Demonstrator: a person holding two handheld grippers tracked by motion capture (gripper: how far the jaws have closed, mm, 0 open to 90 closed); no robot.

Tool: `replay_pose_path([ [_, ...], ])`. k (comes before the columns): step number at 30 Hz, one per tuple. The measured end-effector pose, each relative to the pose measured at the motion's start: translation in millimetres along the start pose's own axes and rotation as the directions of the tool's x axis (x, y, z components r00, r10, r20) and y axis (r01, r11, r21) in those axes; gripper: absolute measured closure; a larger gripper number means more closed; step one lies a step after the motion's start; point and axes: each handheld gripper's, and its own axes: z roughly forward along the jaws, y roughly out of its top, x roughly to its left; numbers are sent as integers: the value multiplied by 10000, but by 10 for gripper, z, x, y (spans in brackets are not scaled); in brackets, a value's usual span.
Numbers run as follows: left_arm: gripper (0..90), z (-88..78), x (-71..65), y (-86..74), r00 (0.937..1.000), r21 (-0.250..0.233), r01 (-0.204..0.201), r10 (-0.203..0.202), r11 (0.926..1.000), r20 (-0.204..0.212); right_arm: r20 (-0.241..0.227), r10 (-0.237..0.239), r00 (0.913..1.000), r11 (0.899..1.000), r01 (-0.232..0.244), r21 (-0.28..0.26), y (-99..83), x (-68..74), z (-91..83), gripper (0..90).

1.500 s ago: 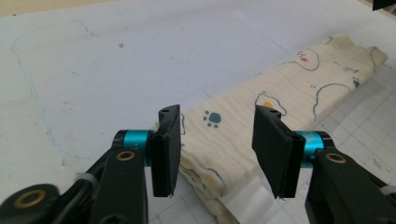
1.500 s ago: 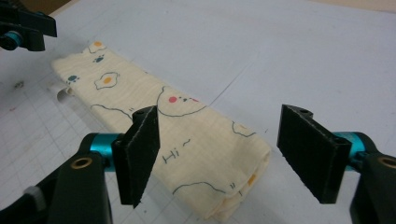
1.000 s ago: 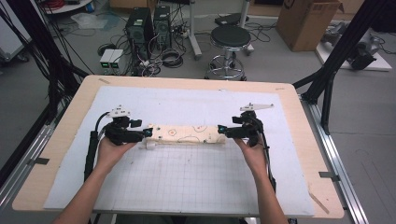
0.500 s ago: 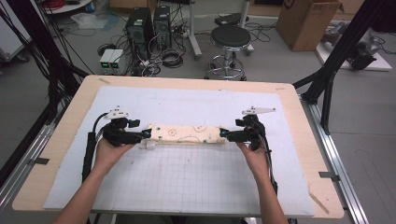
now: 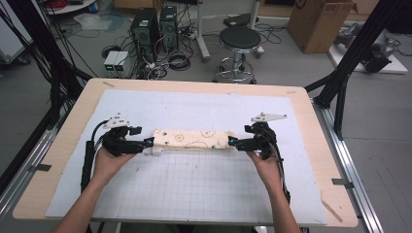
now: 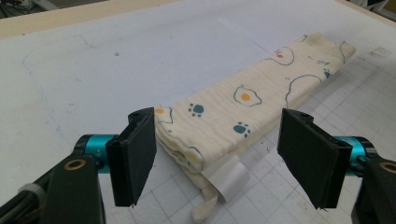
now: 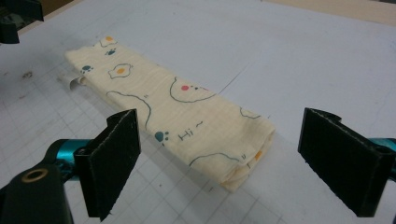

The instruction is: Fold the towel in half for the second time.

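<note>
One folded cloth (image 5: 192,140) is lying flat on the white gridded mat (image 5: 194,189) covering the wooden table (image 5: 58,145). Two grippers are flanking its ends: the left gripper (image 6: 217,154) has just been opening, jaws wide, and the right gripper (image 7: 233,158) is gaping too, both gripping nothing. One stool (image 5: 239,41) is standing behind.

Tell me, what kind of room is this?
Probably a research lab or workshop: a wooden table with a gridded mat, desktop computers and tangled cables on the floor, a stool, cardboard boxes.
</note>
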Motion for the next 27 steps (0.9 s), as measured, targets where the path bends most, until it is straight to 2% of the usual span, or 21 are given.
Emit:
replay_pose_path([
  [9,285,-88,-24,-61,9996,-8,-281,280,9996,-66,41,-120,9999,9999,120,-38,-108,27,-87,125],
  [17,285,-172,-22,-149,9993,81,-302,304,9995,-212,68,-306,9995,9994,307,-134,-187,46,-173,124],
  [23,282,-232,-97,-146,9973,72,-692,693,9976,-246,71,-196,9998,9997,197,-159,-253,45,-232,123],
  [27,281,-267,-136,-155,9967,-25,-789,788,9969,-195,60,-209,9998,9996,210,-173,-295,57,-265,124],
])
